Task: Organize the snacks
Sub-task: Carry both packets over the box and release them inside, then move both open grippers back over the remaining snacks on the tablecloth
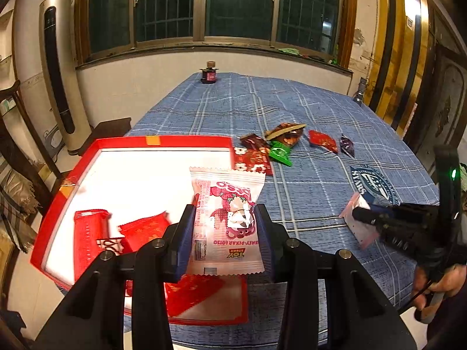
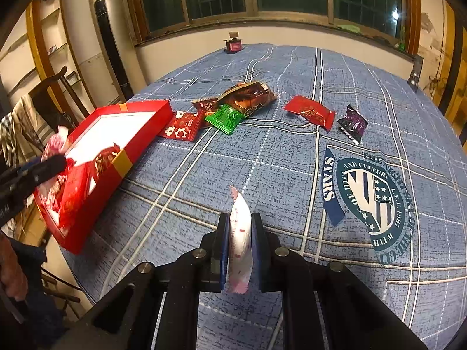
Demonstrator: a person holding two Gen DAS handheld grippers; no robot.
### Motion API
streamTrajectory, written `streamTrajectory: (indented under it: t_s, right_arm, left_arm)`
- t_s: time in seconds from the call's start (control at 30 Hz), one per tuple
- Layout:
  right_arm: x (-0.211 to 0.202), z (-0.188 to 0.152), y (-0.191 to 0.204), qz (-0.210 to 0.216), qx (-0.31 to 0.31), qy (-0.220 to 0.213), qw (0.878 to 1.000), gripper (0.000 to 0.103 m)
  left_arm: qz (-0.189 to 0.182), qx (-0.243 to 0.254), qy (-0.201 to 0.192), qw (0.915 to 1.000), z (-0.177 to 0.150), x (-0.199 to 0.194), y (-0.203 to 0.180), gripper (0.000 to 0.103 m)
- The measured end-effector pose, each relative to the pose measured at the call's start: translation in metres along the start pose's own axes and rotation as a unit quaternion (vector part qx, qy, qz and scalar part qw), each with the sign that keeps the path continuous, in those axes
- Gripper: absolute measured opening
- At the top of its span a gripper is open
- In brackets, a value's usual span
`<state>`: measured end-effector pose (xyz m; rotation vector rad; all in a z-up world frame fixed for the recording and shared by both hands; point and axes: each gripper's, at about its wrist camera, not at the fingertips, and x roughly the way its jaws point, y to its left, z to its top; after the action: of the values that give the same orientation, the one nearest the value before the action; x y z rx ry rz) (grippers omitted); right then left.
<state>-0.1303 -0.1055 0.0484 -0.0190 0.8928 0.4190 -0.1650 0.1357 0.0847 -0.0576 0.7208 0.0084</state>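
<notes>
Snack sorting under way: both grippers loaded, deposit into red box (image 1: pixel 186 141) pending.

Red box sits at the tablecloth's (image 2: pixel 262 157) left edge, red packets inside. Left gripper (image 1: pixel 224 227) pinches a Lotso snack pack (image 1: pixel 226 218) above it; judged next: lower, release. Right gripper (image 2: pixel 240 242) clamps a pink-white packet (image 2: pixel 240 233) edge-on, near edge. Five loose packets (image 2: pixel 230 118) remain mid-cloth.

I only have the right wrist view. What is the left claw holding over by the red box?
Observer: The left claw is shut on a pink Toy Story Lotso packet, held above the red box.
Operator: Anything already inside the box?
Observer: Yes, several red packets lie on its white floor, near the corner closest to the left claw.
</notes>
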Motion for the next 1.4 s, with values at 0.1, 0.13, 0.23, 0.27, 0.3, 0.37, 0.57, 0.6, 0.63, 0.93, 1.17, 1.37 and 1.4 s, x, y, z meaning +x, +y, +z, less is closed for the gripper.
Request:
streamTrajectory:
  t_s: [0.1, 0.13, 0.23, 0.27, 0.3, 0.37, 0.57, 0.6, 0.63, 0.93, 1.17, 1.37, 1.4]
  right_arm:
    - [-0.005, 0.03, 0.017, 0.042, 0.002, -0.02, 0.999, 0.013]
    - [-0.004, 0.039, 0.025, 0.057, 0.0, -0.025, 0.998, 0.013]
    - [0.01, 0.069, 0.059, 0.107, -0.008, -0.037, 0.994, 0.013]
    - [0.018, 0.079, 0.074, 0.123, -0.013, -0.04, 0.991, 0.013]
    - [0.025, 0.086, 0.085, 0.139, -0.017, -0.043, 0.989, 0.013]
    - [0.038, 0.095, 0.106, 0.161, -0.023, -0.048, 0.986, 0.013]
    - [0.086, 0.102, 0.152, 0.191, -0.024, -0.04, 0.98, 0.014]
    - [0.095, 0.1, 0.157, 0.196, -0.02, -0.029, 0.98, 0.015]
    - [0.099, 0.098, 0.16, 0.2, -0.017, -0.02, 0.979, 0.017]
    - [0.051, 0.09, 0.125, 0.212, -0.018, -0.033, 0.977, 0.043]
    - [-0.031, 0.07, 0.005, 0.118, 0.019, -0.141, 0.983, 0.073]
    - [-0.062, 0.046, -0.127, 0.091, 0.126, -0.161, 0.975, 0.078]
    - [-0.064, 0.043, -0.15, 0.086, 0.143, -0.167, 0.972, 0.078]
  left_arm:
    - [0.011, -0.004, 0.0, 0.9999, 0.001, 0.0, 0.009, 0.038]
    - [0.016, -0.005, -0.001, 0.9999, 0.001, -0.001, 0.012, 0.038]
    - [0.046, -0.001, -0.01, 0.9989, 0.003, -0.003, 0.024, 0.038]
    - [0.058, 0.0, -0.012, 0.9983, 0.003, -0.004, 0.028, 0.038]
    - [0.066, 0.0, -0.013, 0.9977, 0.004, -0.003, 0.031, 0.038]
    - [0.087, 0.0, -0.013, 0.9961, 0.006, -0.003, 0.04, 0.038]
    - [0.145, 0.009, 0.008, 0.9893, 0.005, 0.011, 0.057, 0.038]
    - [0.151, 0.01, 0.012, 0.9883, 0.002, 0.013, 0.057, 0.038]
    - [0.159, 0.01, 0.017, 0.9871, 0.001, 0.017, 0.057, 0.038]
    - [0.254, 0.028, 0.018, 0.9667, 0.005, 0.02, 0.038, 0.08]
    - [0.234, 0.006, -0.054, 0.9707, 0.03, -0.012, -0.009, 0.083]
    - [0.117, 0.047, -0.044, 0.991, 0.03, -0.013, -0.097, 0.087]
    - [0.101, 0.065, -0.031, 0.9922, 0.027, -0.007, -0.116, 0.087]
